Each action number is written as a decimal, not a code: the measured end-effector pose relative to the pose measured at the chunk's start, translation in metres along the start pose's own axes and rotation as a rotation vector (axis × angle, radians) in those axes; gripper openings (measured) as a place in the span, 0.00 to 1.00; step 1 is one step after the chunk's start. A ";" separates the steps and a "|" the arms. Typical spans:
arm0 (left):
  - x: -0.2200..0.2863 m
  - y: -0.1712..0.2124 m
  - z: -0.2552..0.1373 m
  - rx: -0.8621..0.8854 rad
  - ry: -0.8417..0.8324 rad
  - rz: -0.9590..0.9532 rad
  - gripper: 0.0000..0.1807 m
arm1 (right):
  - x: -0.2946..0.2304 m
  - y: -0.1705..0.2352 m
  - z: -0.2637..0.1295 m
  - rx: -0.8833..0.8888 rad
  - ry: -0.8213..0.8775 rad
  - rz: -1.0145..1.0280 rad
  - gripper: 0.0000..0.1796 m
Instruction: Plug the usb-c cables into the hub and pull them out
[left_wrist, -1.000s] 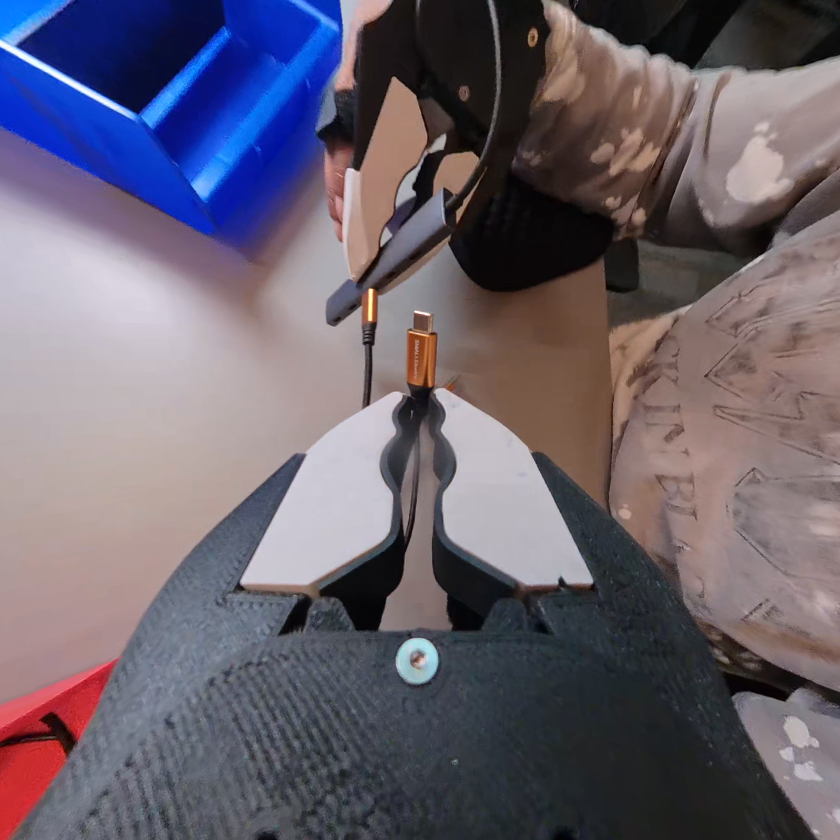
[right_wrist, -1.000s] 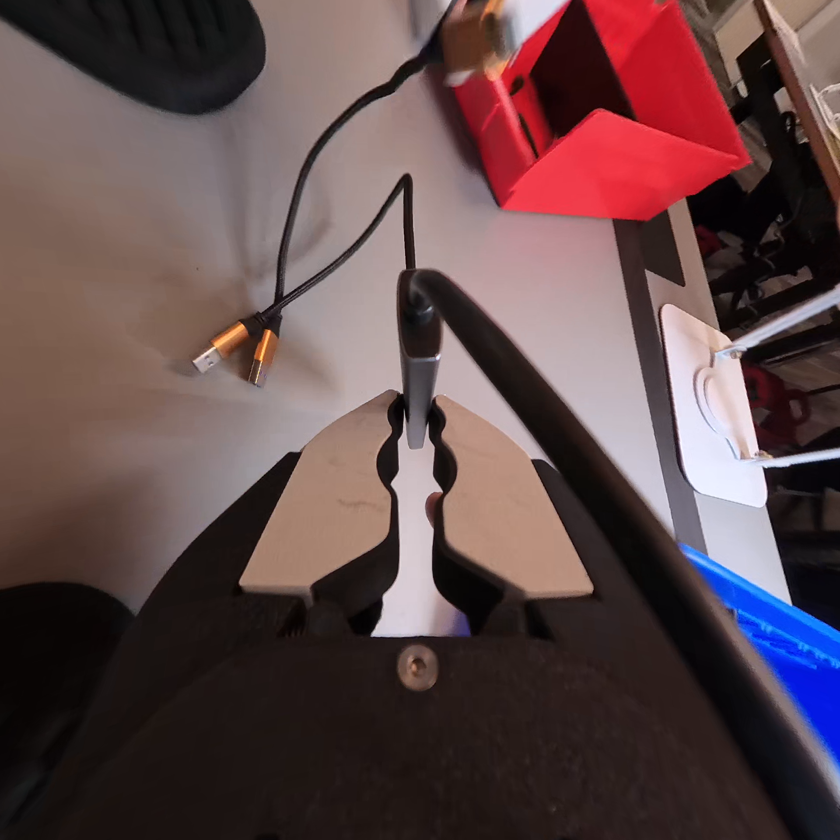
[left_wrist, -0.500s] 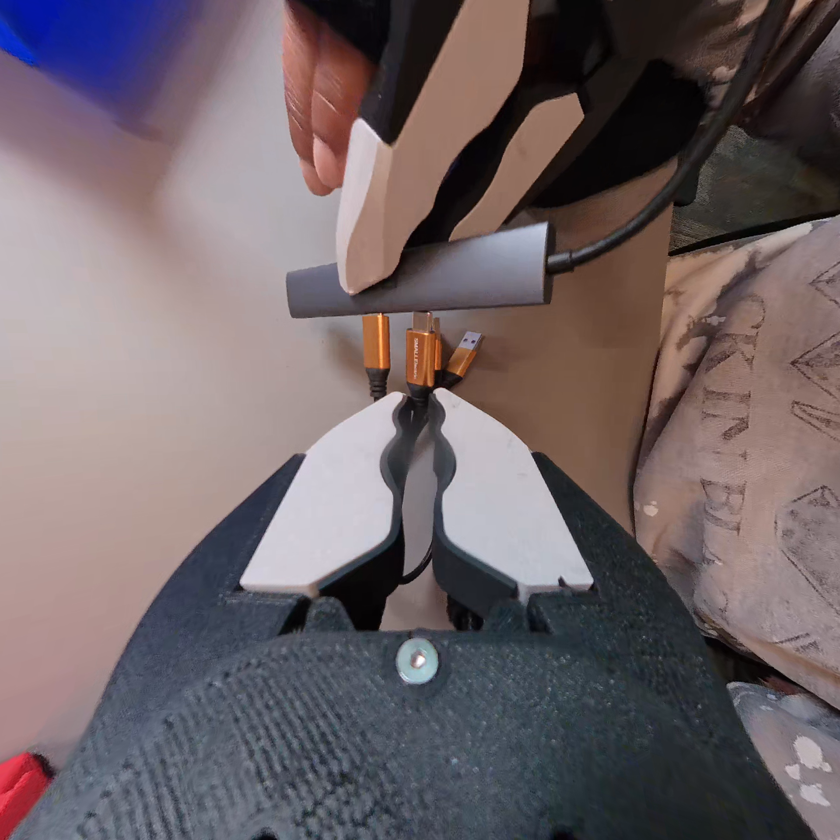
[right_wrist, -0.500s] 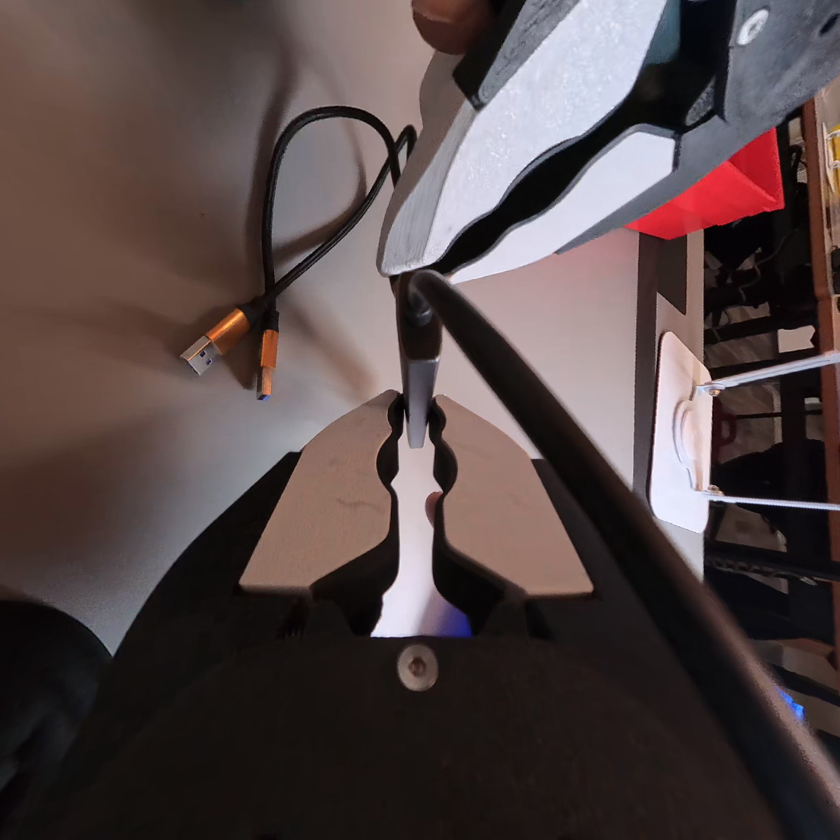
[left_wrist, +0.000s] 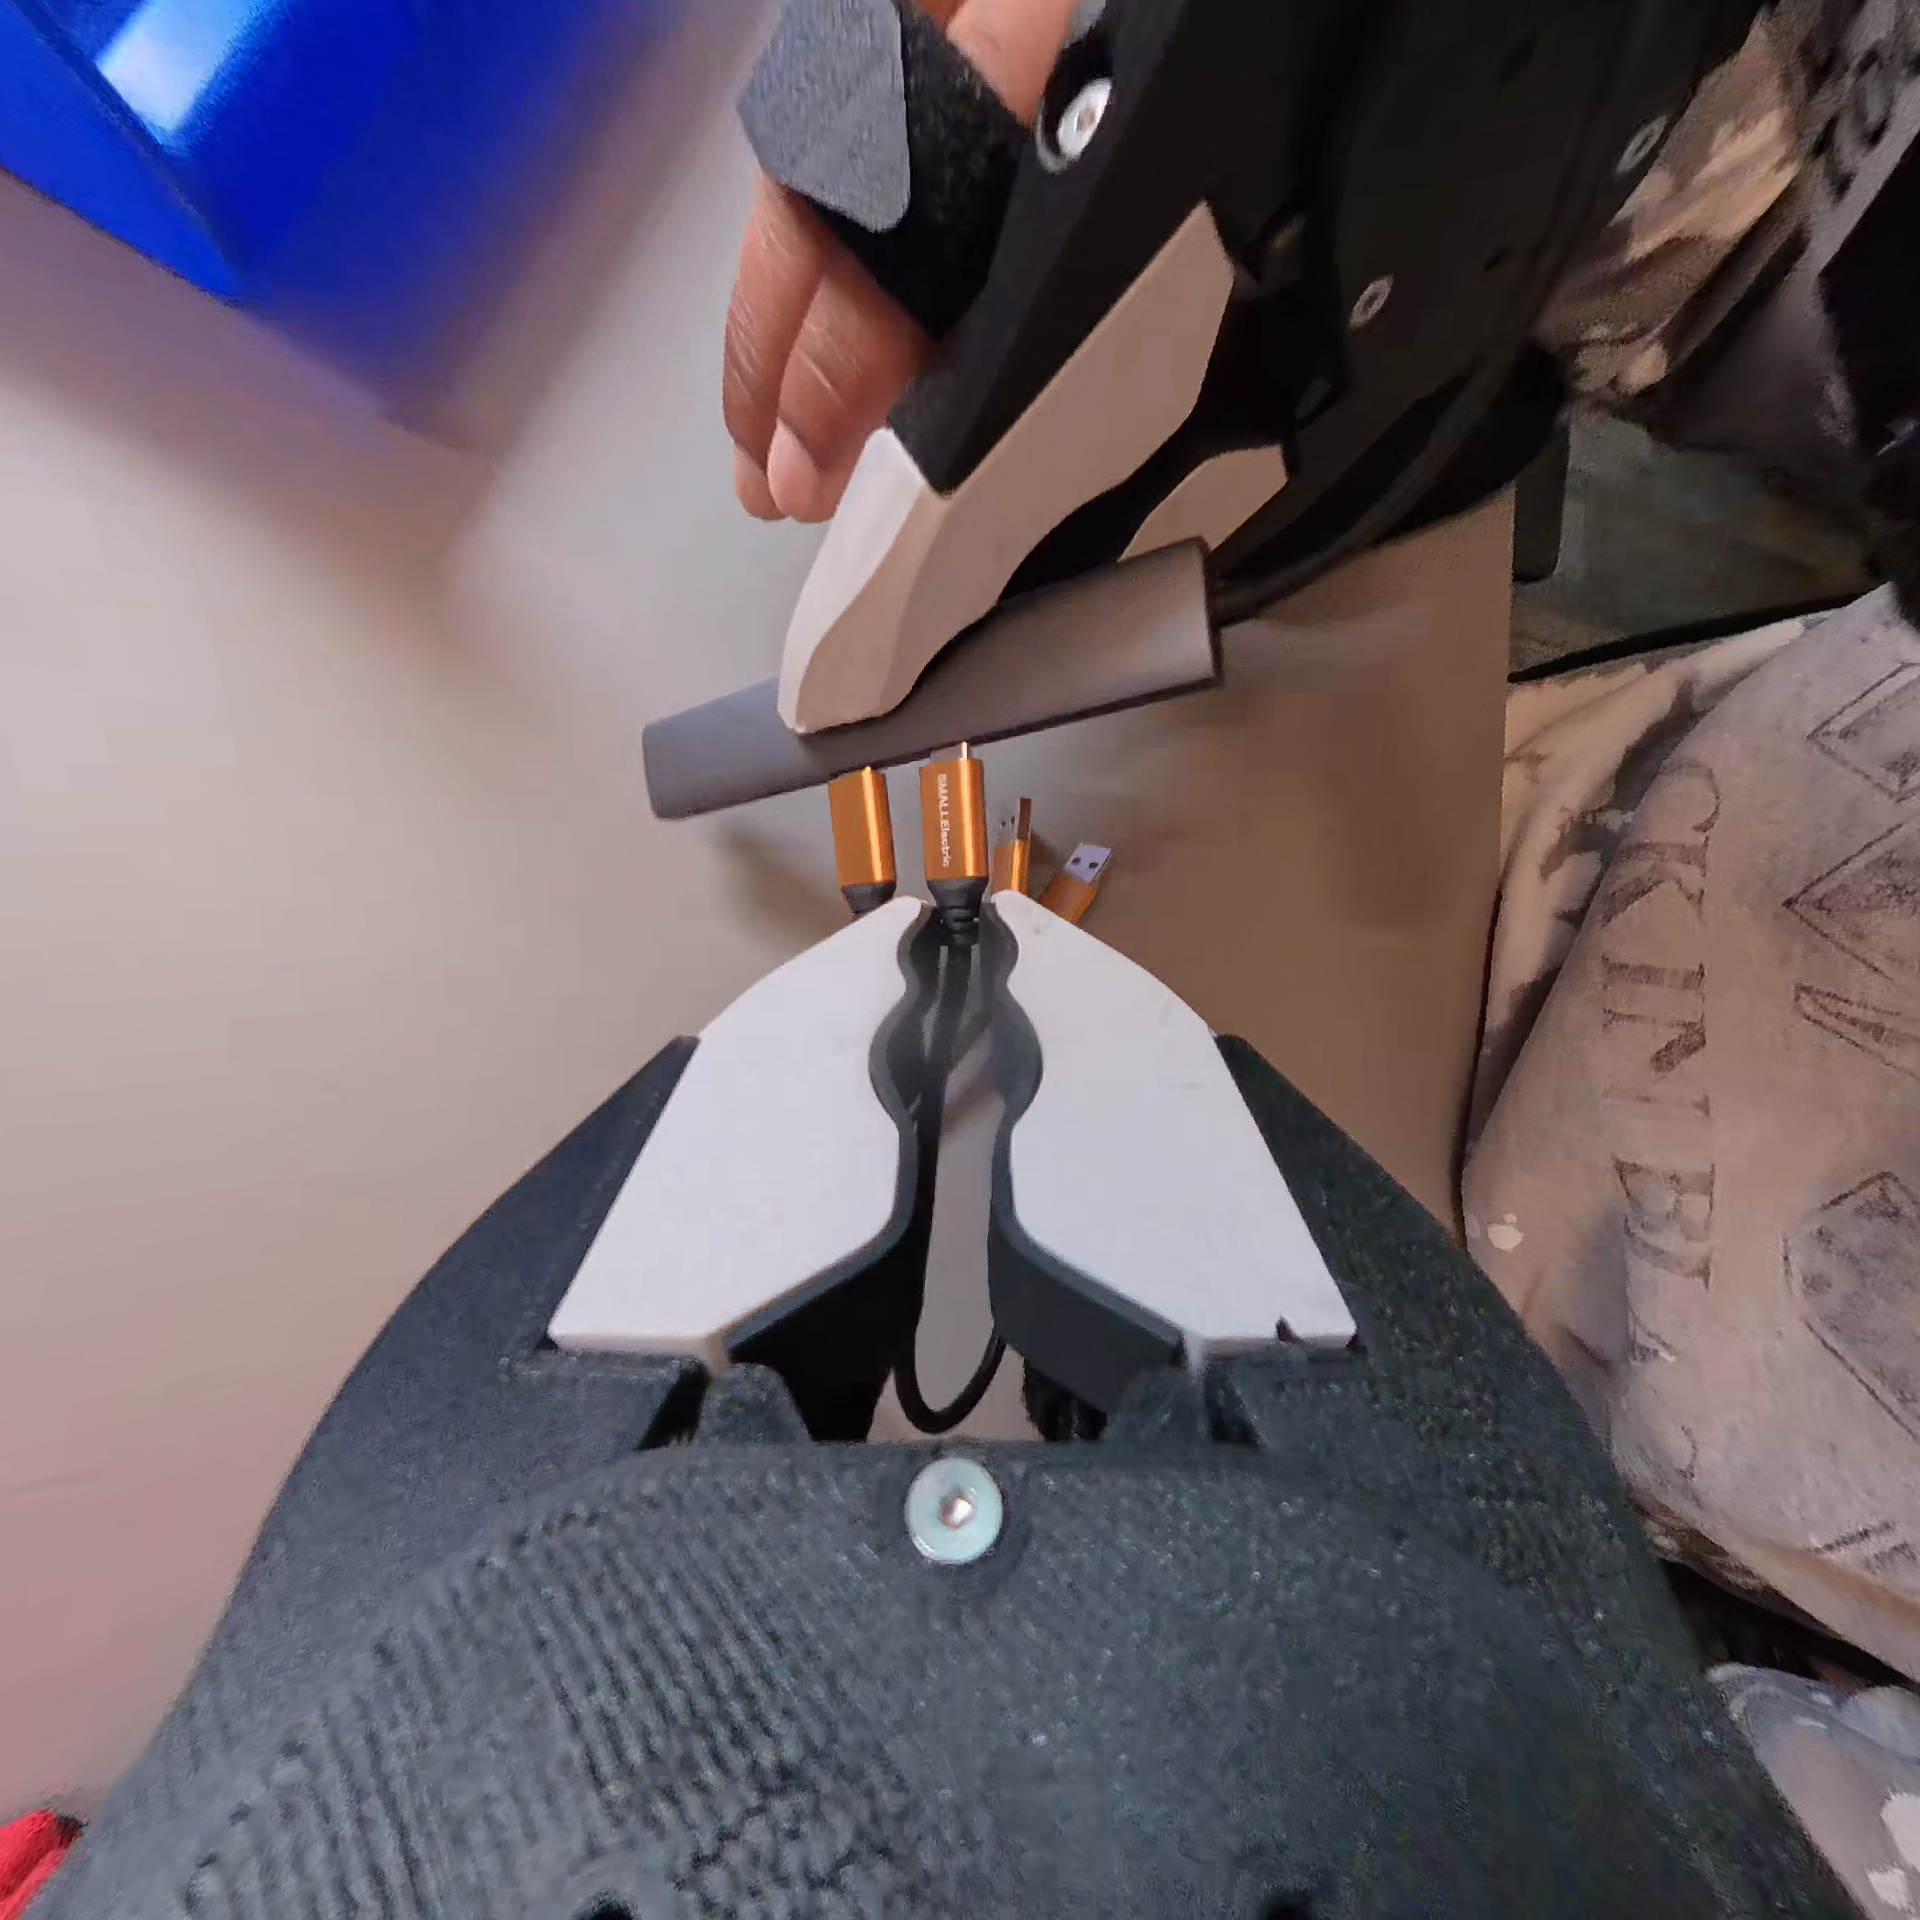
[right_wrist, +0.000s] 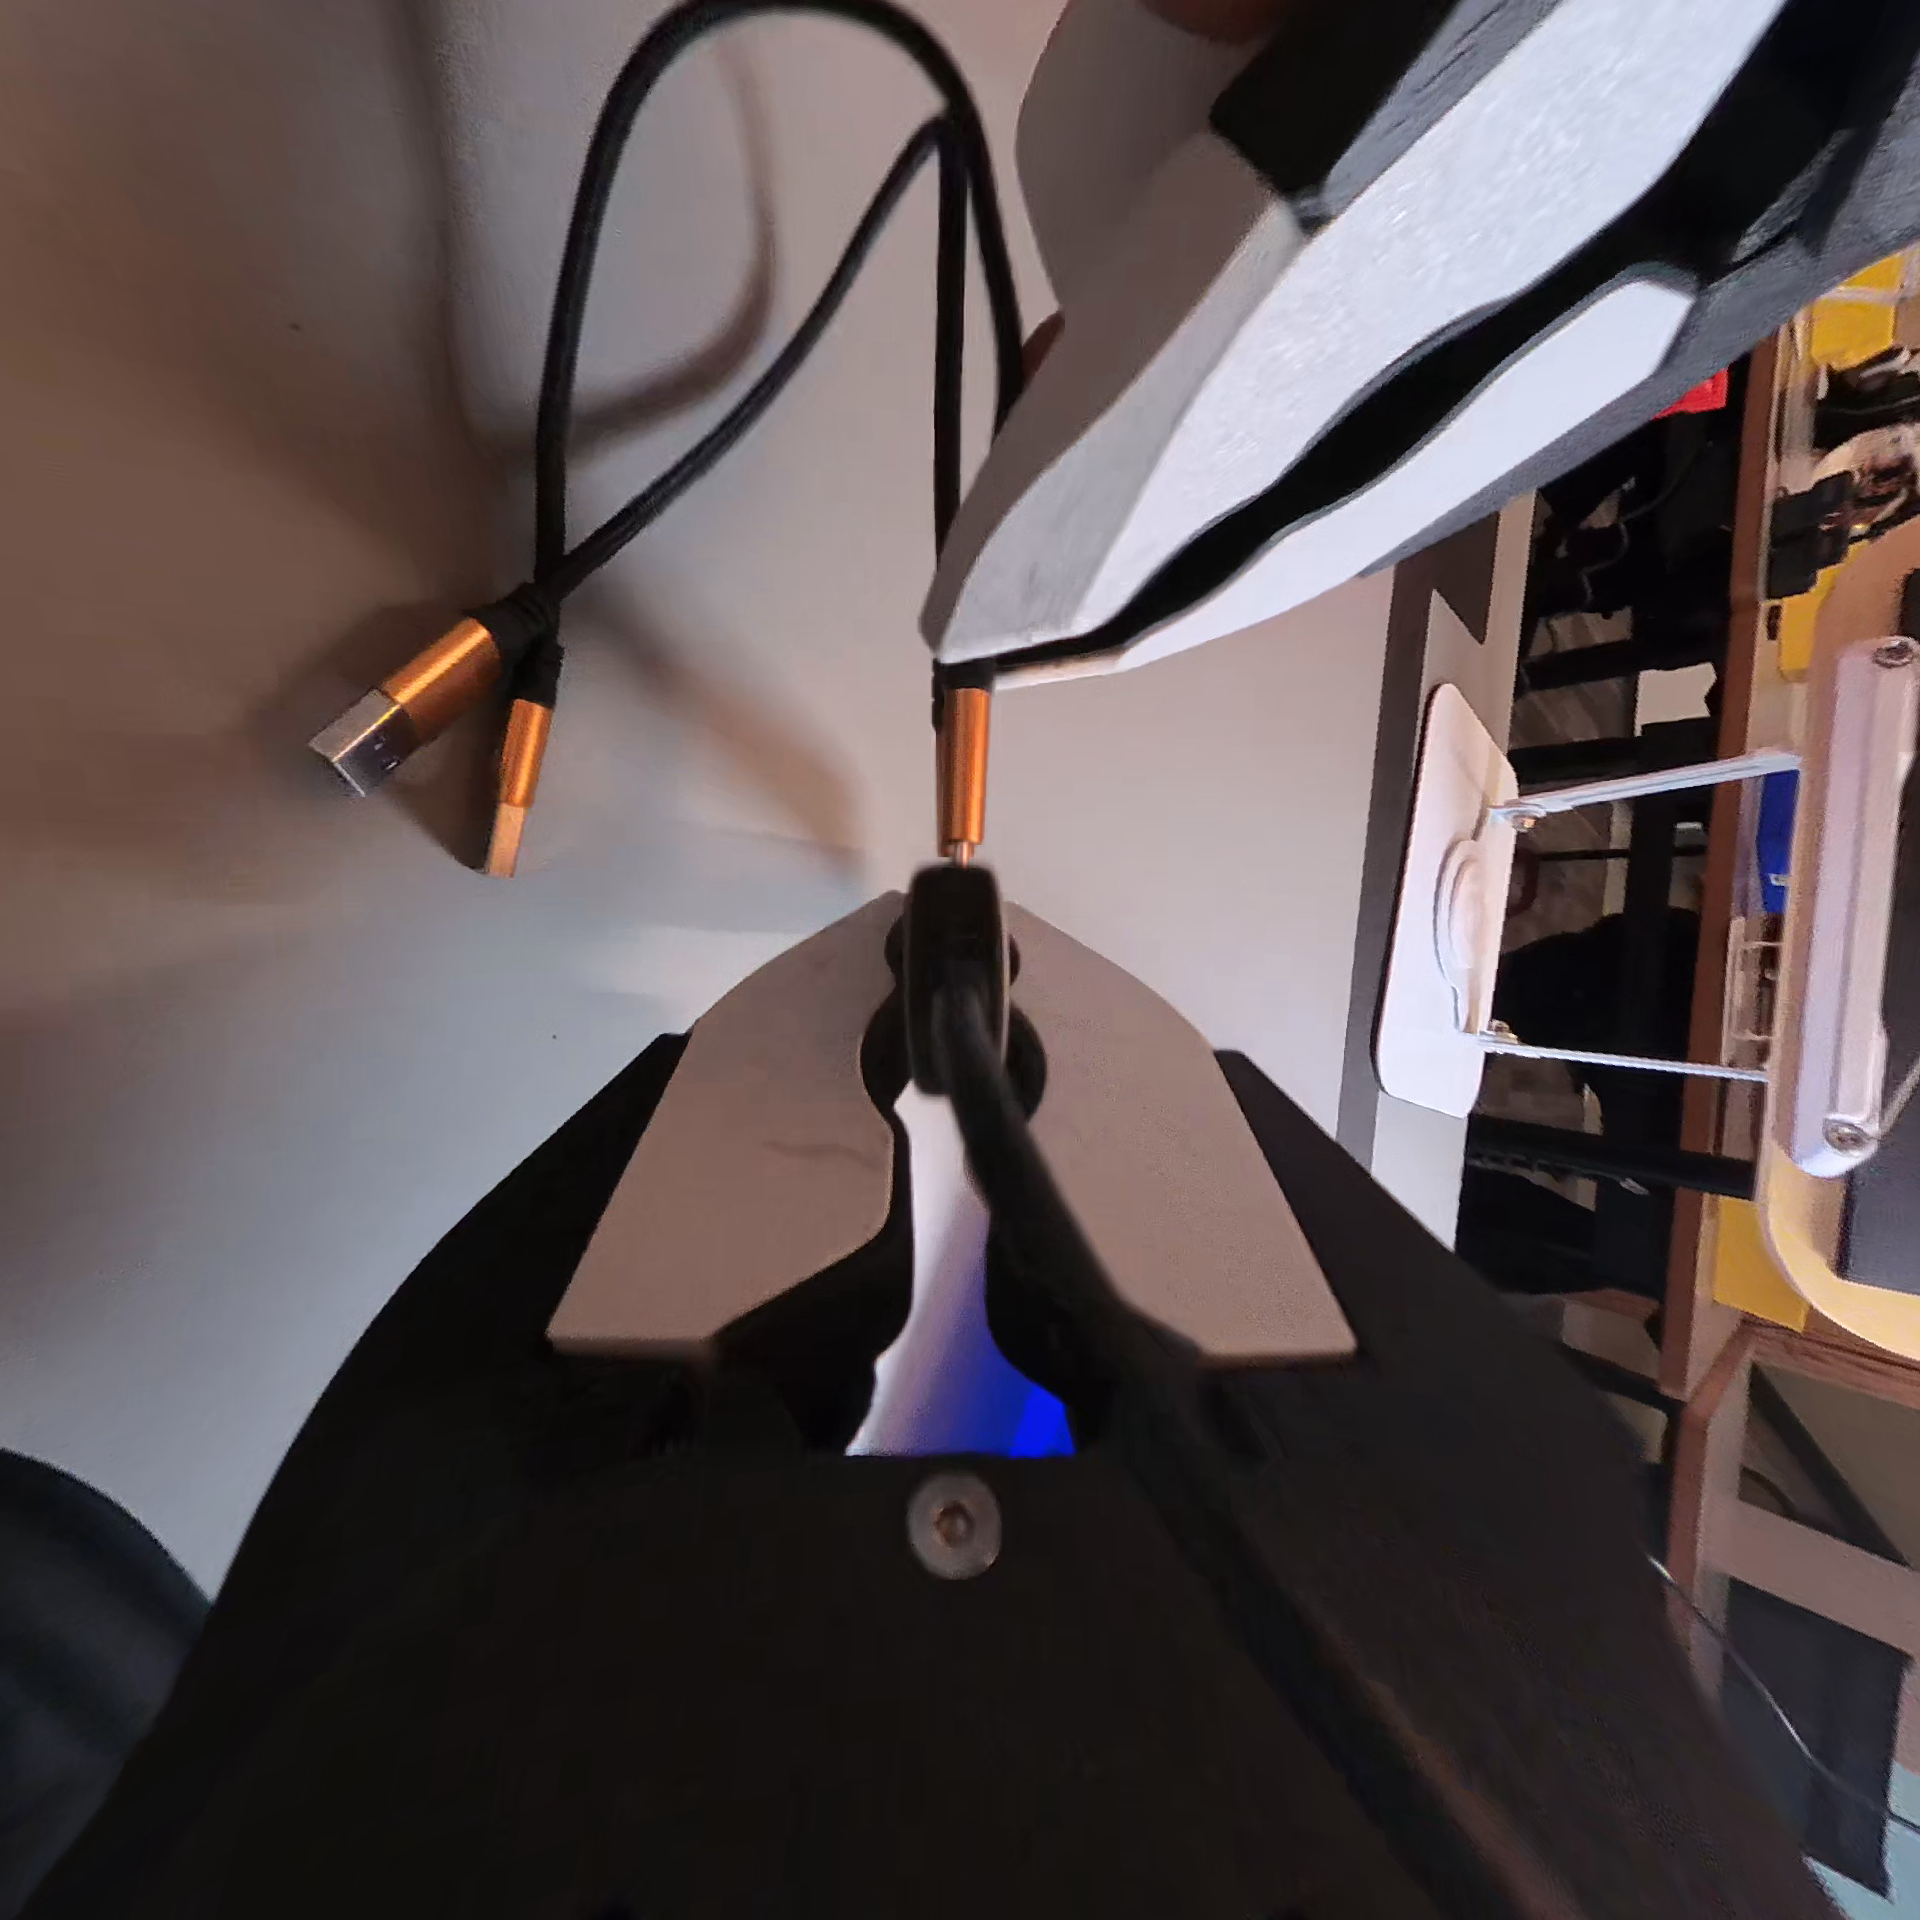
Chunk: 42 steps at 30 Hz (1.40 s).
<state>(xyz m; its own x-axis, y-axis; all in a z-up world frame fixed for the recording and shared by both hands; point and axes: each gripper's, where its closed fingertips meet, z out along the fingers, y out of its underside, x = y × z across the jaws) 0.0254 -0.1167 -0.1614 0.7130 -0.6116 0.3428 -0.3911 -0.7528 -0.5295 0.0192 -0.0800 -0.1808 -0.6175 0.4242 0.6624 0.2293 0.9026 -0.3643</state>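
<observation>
Hub (left_wrist: 935, 717), grey and slim, sits pinched between the closed jaws of the right gripper (left_wrist: 821, 696), tilted above the beige table (left_wrist: 312, 831). Left gripper (left_wrist: 958, 909) has its jaws clamped on the black cable just behind an orange plug (left_wrist: 954, 821), whose metal tip meets the hub's underside; whether it is fully seated, I cannot tell. A second orange plug (left_wrist: 860, 831) is in the hub just beside it. Two loose plugs (right_wrist: 436, 707) lie on the table. Blue bin (left_wrist: 260, 156) sits blurred behind.
</observation>
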 end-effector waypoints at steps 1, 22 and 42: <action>-0.001 -0.003 -0.001 0.016 -0.001 -0.006 0.04 | 0.001 0.001 0.001 -0.011 0.011 -0.002 0.05; -0.001 -0.022 -0.004 0.145 0.018 -0.044 0.05 | 0.009 0.003 -0.002 0.064 -0.025 0.207 0.06; 0.002 -0.059 -0.092 0.729 0.188 0.066 0.13 | 0.043 -0.032 -0.091 0.928 -0.471 0.859 0.05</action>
<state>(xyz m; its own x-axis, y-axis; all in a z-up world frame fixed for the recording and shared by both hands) -0.0033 -0.0956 -0.0579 0.5649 -0.7301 0.3844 0.1012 -0.4011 -0.9104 0.0540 -0.0845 -0.0809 -0.7771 0.5917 -0.2144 0.1970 -0.0949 -0.9758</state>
